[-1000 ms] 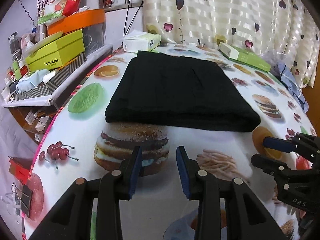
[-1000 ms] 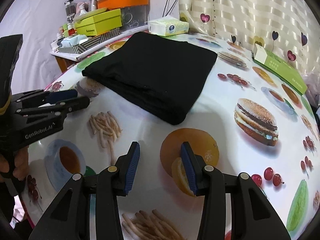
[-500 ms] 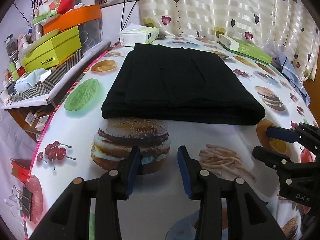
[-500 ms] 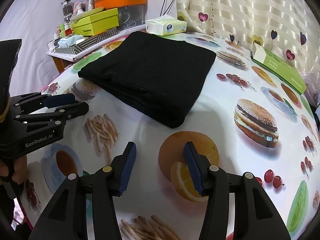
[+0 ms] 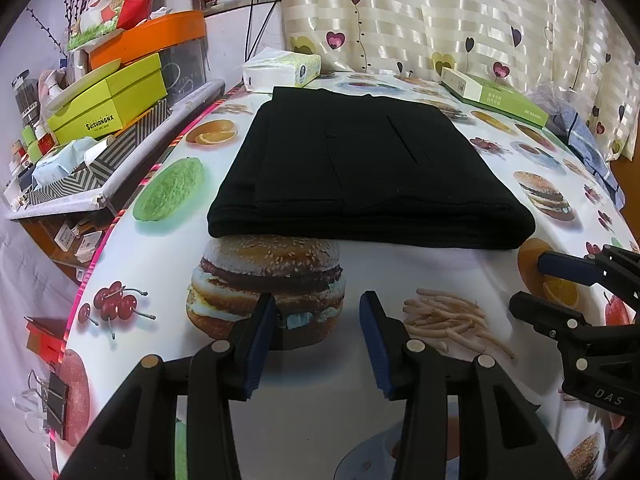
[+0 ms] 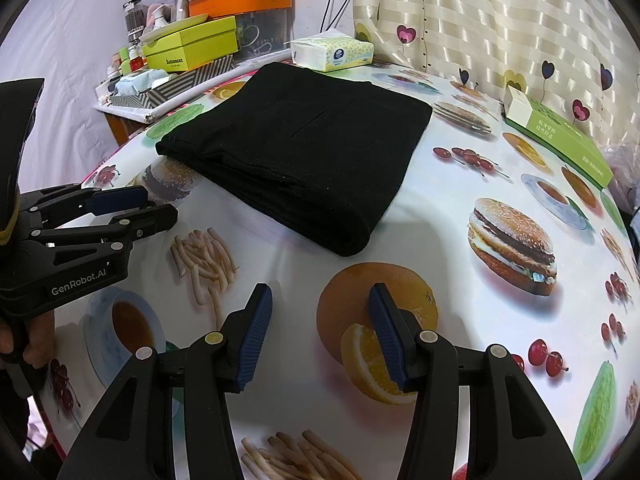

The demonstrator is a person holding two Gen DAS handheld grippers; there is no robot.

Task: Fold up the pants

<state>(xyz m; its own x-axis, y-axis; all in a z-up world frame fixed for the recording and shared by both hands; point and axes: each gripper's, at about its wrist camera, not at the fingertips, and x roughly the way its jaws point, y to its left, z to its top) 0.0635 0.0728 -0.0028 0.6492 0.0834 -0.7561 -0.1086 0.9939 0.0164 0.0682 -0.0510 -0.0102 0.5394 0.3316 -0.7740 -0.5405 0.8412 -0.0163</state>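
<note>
Black pants [image 5: 360, 168] lie folded into a thick rectangle on the food-print tablecloth [image 5: 400, 272], their near folded edge facing me. My left gripper [image 5: 316, 300] hovers over the printed burger just short of that edge, jaws opening, nothing between them. In the right wrist view the pants [image 6: 304, 148] sit ahead and left. My right gripper [image 6: 320, 292] stands open and empty over the printed orange, short of the pants' near right corner. Each gripper shows in the other's view: the right gripper [image 5: 528, 280] at the right edge, the left gripper [image 6: 160, 205] at the left, held by a hand [image 6: 36, 336].
A tissue pack [image 5: 282, 68] lies just behind the pants. A flat green box [image 5: 496, 96] and a blue cloth [image 5: 584, 140] sit at the back right. A side shelf left of the table carries stacked boxes [image 5: 108, 100]. A binder clip [image 5: 52, 400] grips the table's left edge.
Both grippers' jaws have spread a little wider. The pants lie as before and neither hand has shifted.
</note>
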